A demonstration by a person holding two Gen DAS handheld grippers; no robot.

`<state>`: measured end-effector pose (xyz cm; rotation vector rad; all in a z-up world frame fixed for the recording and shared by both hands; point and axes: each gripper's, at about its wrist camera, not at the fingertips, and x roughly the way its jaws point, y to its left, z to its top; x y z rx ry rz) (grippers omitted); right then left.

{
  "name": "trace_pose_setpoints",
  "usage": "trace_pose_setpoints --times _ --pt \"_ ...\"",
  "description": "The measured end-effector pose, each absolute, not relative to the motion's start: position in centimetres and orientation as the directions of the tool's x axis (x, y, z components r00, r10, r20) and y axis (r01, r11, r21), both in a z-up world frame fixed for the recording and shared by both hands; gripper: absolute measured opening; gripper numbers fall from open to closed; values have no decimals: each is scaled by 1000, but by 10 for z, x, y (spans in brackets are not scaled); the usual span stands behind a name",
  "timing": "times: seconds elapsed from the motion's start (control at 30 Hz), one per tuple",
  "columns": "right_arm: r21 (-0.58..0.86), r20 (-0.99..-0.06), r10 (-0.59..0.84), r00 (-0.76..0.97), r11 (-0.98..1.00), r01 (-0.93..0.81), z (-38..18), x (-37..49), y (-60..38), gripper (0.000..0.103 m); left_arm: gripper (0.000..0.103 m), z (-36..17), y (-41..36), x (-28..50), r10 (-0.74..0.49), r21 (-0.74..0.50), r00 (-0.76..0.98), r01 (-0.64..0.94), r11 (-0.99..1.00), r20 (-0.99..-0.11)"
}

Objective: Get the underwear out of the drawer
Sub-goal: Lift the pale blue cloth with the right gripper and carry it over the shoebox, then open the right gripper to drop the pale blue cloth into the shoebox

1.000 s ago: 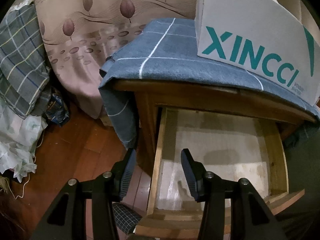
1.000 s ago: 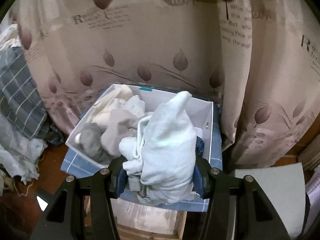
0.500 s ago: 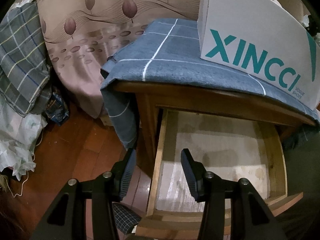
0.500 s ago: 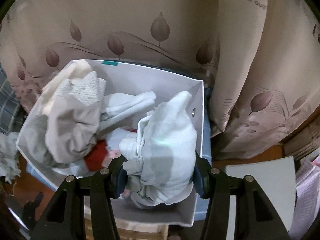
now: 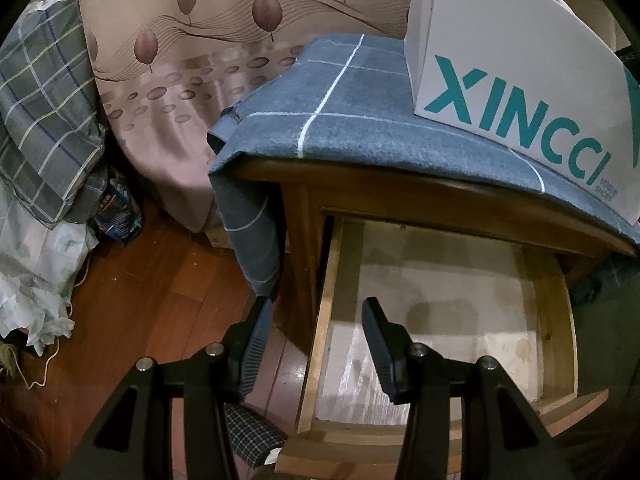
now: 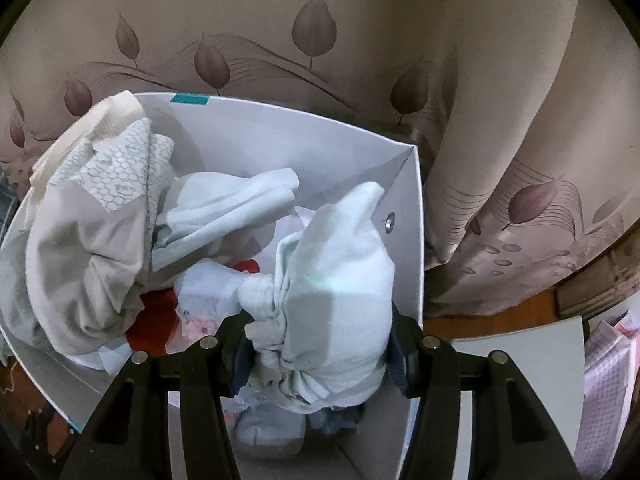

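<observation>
A: Where is the underwear?

B: In the right wrist view, lower centre. The right gripper is clamped on a bunched pale underwear garment, its pads pressed into the cloth on both sides. The bundle hangs over the right end of the white box, whose far rim runs across the middle of the frame.

A: What else is in that box?

B: A heap of other clothes fills the left half, pale grey and white, with something red at its lower edge.

A: And the drawer?

B: In the left wrist view it fills the lower right. The drawer stands pulled open under the wooden nightstand, showing only its pale liner. The left gripper hovers above the drawer's left rail, jaws apart with nothing between them.
</observation>
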<state>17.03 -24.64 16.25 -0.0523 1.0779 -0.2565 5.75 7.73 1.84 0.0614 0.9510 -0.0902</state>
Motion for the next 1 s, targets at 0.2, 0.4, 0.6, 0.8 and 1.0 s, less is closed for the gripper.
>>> trace_pose_setpoints --times 0.2,0.4,0.6,0.8,1.0 --pt "-190 -856 -250 453 966 175 154 172 -242 55 48 18 73 55 -46 32 588 122 992 -807" --pt "-205 -836 -269 478 961 183 156 166 -234 62 48 17 70 54 -44 40 587 129 991 -808" --pt "-183 -826 -256 502 964 191 164 158 -231 67 48 17 64 52 -64 10 583 123 992 -810" --pt "-146 -787 -235 571 969 197 193 138 -229 86 48 20 51 46 -58 43 605 152 987 -794" --pt "-47 -737 -161 657 981 187 220 89 -229 94 48 23 50 44 -55 47 615 149 988 -786"
